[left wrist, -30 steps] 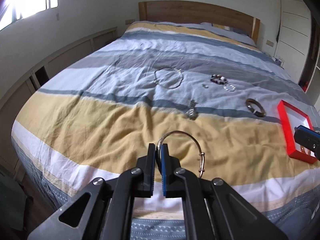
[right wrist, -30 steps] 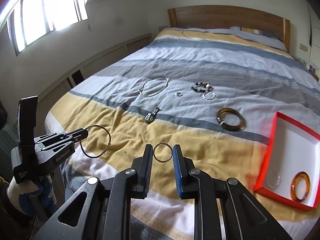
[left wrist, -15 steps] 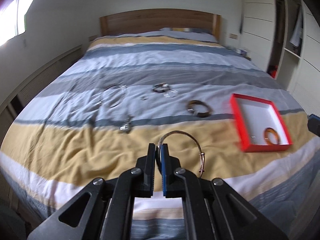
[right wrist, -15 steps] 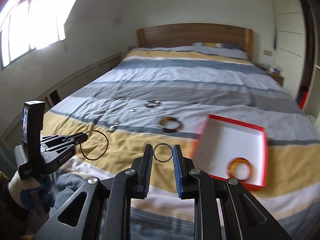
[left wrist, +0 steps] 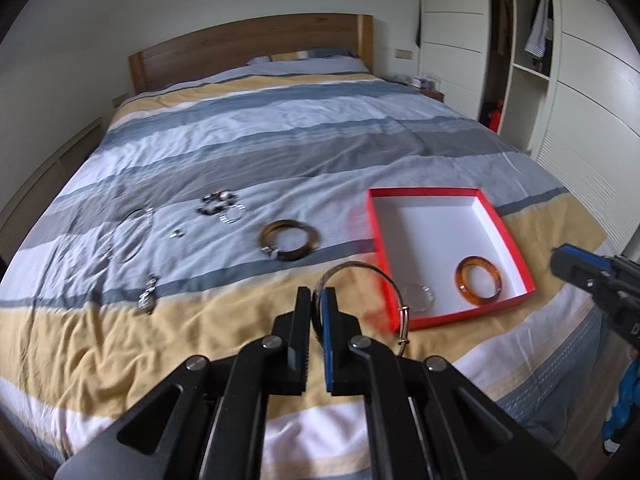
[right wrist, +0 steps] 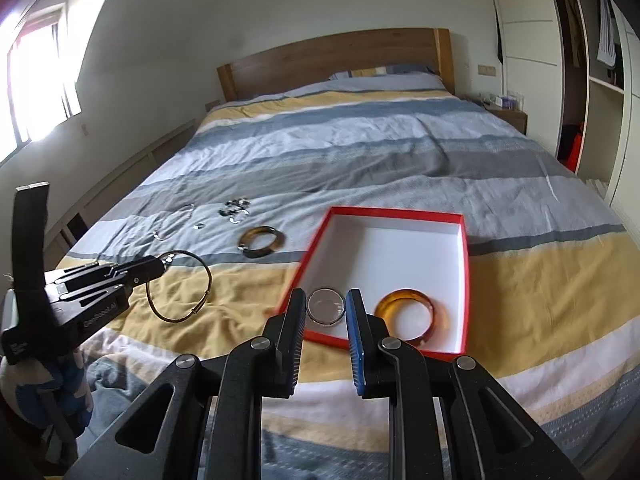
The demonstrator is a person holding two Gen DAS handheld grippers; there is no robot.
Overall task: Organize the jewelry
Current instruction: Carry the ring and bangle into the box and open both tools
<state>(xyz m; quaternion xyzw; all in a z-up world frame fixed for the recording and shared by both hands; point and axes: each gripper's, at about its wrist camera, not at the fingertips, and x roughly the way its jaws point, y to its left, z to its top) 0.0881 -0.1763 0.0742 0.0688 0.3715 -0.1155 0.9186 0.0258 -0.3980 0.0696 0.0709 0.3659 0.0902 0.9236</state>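
Two rings of metal are in my grip now. My left hand-held gripper [left wrist: 319, 309] is clenched on a thin wire bangle [left wrist: 362, 276], pinched at one spot on its rim, so the rest hangs free. My right hand-held gripper [right wrist: 327, 307] is grasping a small silver ring [right wrist: 326, 306] across its width. I think both are light, stiff and slippery, so a rim pinch could let them swing or slide.

The red box [right wrist: 464, 264] sits on the bed [left wrist: 280, 128], near and to the right, with an orange bangle [right wrist: 412, 314] in its near end. Its far half is bare. Its wall is low but could catch a hanging bangle. More jewelry lies far and left.
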